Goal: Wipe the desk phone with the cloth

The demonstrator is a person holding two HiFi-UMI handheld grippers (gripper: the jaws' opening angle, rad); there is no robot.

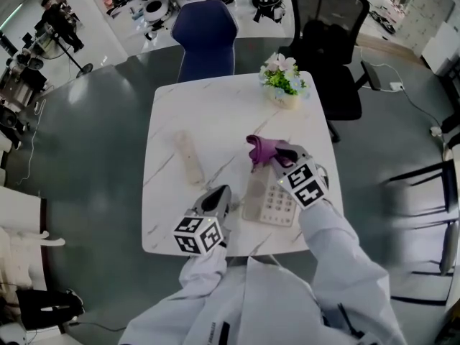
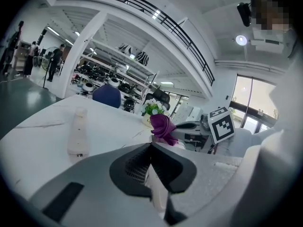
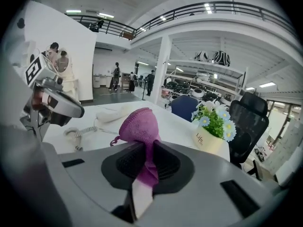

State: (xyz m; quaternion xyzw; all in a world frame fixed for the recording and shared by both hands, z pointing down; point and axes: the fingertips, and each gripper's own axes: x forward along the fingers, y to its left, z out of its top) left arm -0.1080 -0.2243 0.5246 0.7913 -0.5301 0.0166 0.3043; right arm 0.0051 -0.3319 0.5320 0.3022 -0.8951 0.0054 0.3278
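A: Your right gripper [image 1: 277,154] is clenched on the purple cloth [image 1: 260,148]. In the right gripper view the cloth rises as a bunch out of the closed jaws.

B: Yes, and you hold it over the far end of the phone base [image 1: 273,203]. Whether the cloth touches the base, I cannot tell.

A: The phone base lies on the white table [image 1: 215,113], near the front edge and toward the right front corner.

B: The handset [image 1: 189,158] is off the base. It lies flat on the table, well apart from the base, toward the left edge. Its coiled cord [image 3: 78,132] lies on the tabletop.

A: Your left gripper [image 1: 219,194] is at the front edge, just beside the left side of the phone base. Its jaws are pressed together, and there is nothing between them.

B: Near the far right corner of the table stands a flower pot [image 1: 286,95] with small blue and white flowers. Behind the far edge, on the floor, you have a blue chair [image 1: 207,38].
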